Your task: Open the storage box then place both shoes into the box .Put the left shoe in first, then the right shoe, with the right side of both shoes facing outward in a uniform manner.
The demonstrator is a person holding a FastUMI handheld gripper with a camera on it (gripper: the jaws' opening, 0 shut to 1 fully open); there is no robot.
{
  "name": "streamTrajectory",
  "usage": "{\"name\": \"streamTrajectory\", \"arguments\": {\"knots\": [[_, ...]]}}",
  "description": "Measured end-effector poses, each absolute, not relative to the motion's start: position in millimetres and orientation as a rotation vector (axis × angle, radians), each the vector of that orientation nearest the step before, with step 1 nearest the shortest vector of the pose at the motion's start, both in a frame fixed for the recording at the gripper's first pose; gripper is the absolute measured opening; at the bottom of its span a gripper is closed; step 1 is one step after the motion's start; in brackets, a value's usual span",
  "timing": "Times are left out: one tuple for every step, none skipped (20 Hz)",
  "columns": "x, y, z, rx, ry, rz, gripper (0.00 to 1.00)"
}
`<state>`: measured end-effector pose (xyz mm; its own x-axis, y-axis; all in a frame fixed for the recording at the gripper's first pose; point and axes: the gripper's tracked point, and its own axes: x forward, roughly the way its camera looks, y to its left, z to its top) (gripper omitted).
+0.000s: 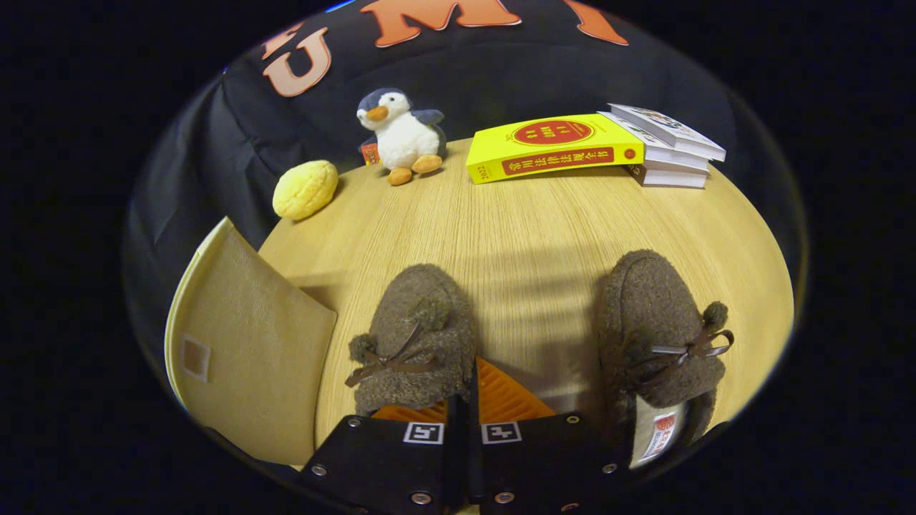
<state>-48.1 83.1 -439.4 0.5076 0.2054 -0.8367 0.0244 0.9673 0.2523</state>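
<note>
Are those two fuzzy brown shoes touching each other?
Apart. The gripper view shows bare table between the left-hand shoe and the right-hand shoe. The tongs, closed together, sit near the left-hand shoe.

Two fuzzy brown slippers, left and right, each with dark-brown ribbon bow, pom-poms. Beige storage-box lid at 9 o'clock of left slipper. Pale wood-grain tabletop. Lumpy yellow bun toy at 11 o'clock. Plush penguin: white belly, grey-blue head, orange beak, feet. Yellow book, red band, at 12 o'clock; white books beside.
</note>
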Motion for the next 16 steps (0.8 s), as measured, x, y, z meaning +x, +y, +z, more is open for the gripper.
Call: {"name": "streamTrajectory", "arguments": {"knots": [[-46, 85, -424, 0.246, 1.016, 0.104, 0.04], [-44, 89, -409, 0.258, 1.006, 0.101, 0.04], [-43, 94, -389, 0.277, 0.989, 0.101, 0.04], [-40, 100, -369, 0.290, 0.972, 0.102, 0.04], [-37, 106, -348, 0.291, 0.953, 0.104, 0.04], [-34, 114, -326, 0.284, 0.929, 0.109, 0.04], [-32, 123, -307, 0.274, 0.908, 0.116, 0.04], [-30, 134, -292, 0.265, 0.895, 0.129, 0.04], [-31, 147, -280, 0.257, 0.889, 0.147, 0.04], [-31, 162, -270, 0.254, 0.894, 0.170, 0.04], [-34, 180, -262, 0.252, 0.904, 0.199, 0.04], [-36, 200, -257, 0.250, 0.914, 0.230, 0.04], [-37, 220, -254, 0.247, 0.920, 0.259, 0.04], [-39, 241, -254, 0.242, 0.928, 0.286, 0.04], [-41, 262, -257, 0.233, 0.938, 0.311, 0.04], [-44, 279, -263, 0.224, 0.960, 0.326, 0.04]]}}
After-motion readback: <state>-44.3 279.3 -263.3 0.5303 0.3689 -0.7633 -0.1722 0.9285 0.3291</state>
